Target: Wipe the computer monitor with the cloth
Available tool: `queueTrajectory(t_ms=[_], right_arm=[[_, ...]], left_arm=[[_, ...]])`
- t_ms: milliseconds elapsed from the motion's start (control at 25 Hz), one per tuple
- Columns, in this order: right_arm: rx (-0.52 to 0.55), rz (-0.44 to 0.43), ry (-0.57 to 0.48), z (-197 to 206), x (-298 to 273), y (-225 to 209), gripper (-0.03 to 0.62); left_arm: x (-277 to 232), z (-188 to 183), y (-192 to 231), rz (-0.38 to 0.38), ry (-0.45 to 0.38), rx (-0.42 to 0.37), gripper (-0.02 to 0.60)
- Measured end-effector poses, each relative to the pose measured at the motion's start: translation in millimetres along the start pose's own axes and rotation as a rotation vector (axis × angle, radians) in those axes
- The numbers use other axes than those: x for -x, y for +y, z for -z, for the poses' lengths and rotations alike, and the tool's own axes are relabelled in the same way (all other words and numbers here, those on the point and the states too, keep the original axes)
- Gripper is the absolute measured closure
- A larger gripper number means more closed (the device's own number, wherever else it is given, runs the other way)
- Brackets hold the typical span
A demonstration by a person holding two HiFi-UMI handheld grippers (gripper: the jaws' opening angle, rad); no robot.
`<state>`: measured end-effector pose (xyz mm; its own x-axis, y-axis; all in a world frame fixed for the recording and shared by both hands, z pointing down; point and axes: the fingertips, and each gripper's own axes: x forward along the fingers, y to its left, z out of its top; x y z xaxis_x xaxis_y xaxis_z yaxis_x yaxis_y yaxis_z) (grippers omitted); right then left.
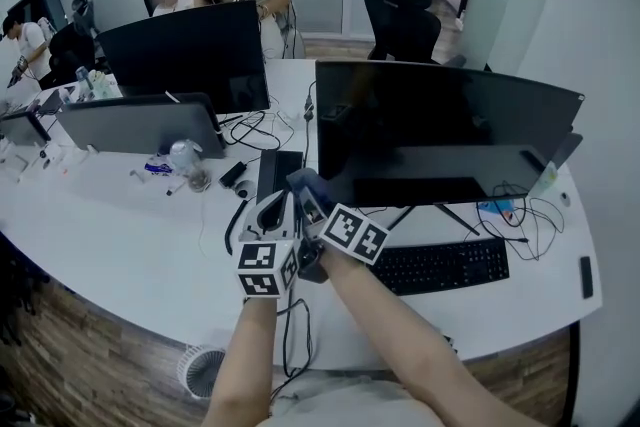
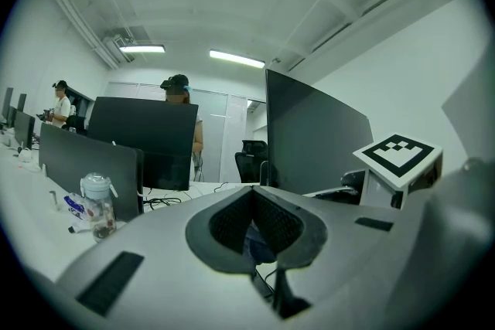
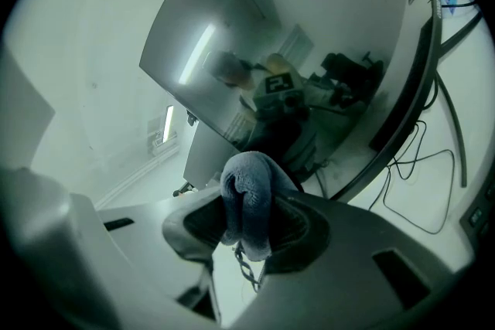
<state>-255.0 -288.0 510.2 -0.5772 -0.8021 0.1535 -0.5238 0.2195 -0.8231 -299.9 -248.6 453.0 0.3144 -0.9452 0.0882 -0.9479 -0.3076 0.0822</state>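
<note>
Wad of blue-grey plush cloth (image 3: 246, 182) pinched in right gripper (image 3: 255, 206) jaws; left gripper (image 2: 253, 197) jaws together, empty; best pressed flat on wide black monitor (image 3: 309, 50), upper right, in light overlapping strokes.

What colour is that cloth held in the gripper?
The cloth is dusty blue-grey, clearest in the right gripper view.

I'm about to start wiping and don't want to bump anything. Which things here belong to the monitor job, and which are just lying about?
For the job:
- cloth, clamped in the right gripper
- computer monitor, straight ahead

Lying about:
- keyboard below the monitor
- bottle at left
- cables at the monitor's right
- neighbouring monitor
</note>
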Motion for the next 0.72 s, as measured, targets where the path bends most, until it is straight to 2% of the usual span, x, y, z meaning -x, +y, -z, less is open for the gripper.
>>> queueTrajectory(t_ms=[720], right_arm=[[0.068, -0.063, -0.024, -24, 3, 30, 0.468]], left_arm=[[1, -22, 3, -0.027, -0.053, 0.025, 0.574]])
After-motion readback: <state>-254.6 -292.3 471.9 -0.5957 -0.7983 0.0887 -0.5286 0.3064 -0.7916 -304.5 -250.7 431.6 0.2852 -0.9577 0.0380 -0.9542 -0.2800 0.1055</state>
